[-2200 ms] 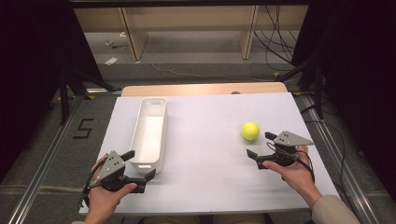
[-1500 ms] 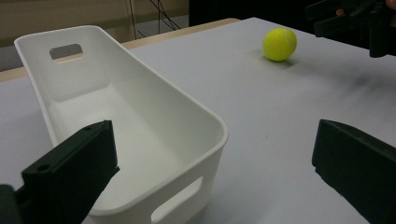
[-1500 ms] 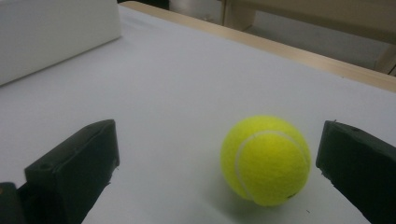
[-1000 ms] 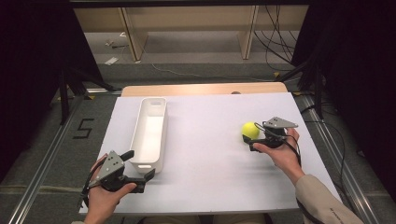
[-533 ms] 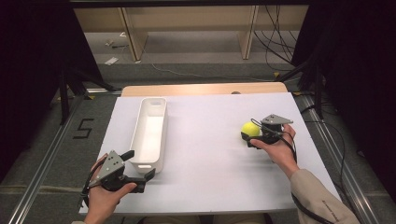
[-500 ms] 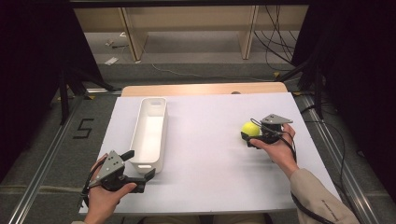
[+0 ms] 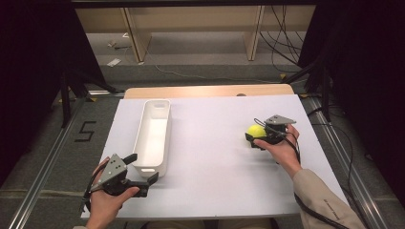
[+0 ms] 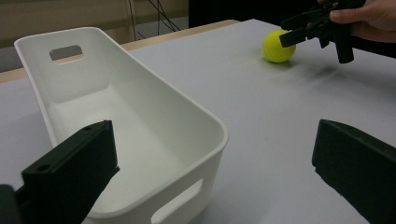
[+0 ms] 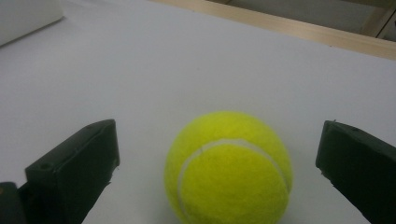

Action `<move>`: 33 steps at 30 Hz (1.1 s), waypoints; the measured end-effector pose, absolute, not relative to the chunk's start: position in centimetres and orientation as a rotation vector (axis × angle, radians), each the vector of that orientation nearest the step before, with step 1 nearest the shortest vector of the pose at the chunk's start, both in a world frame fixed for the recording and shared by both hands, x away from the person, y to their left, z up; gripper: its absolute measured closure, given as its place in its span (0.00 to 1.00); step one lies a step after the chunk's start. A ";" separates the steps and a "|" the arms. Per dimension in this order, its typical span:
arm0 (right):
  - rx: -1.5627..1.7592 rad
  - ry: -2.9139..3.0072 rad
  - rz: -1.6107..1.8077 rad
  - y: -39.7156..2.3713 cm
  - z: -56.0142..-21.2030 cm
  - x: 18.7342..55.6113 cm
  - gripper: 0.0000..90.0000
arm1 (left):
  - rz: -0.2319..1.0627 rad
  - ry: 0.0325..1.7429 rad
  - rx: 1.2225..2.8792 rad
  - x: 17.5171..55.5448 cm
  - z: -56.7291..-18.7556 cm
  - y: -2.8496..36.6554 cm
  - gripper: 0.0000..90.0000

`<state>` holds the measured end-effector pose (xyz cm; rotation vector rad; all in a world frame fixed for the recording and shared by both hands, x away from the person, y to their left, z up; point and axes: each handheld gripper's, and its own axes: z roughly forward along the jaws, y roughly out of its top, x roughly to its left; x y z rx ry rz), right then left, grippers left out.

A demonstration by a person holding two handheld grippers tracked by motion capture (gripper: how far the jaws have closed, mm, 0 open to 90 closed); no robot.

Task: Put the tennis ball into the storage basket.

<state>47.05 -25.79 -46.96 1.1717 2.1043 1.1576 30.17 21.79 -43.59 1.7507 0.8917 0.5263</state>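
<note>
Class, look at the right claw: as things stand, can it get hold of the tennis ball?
Probably yes. The right claw is open with the tennis ball sitting between its jaws on the table, and nothing blocks them from closing.

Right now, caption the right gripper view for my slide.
Open right gripper straddling a fuzzy yellow-green tennis ball on the white table, fingers clear of it.
</note>
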 end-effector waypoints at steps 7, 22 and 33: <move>1.186 2.109 1.152 -25.9 -47.3 47.2 0.03 | 0.525 0.887 1.753 30.2 -43.6 21.8 0.00; 1.195 2.125 1.139 -25.8 -47.9 47.4 0.07 | 0.526 0.889 1.753 30.2 -43.6 21.8 0.00; 1.202 2.134 1.135 -25.7 -48.0 47.4 0.10 | 0.526 0.886 1.755 30.2 -43.6 21.8 0.00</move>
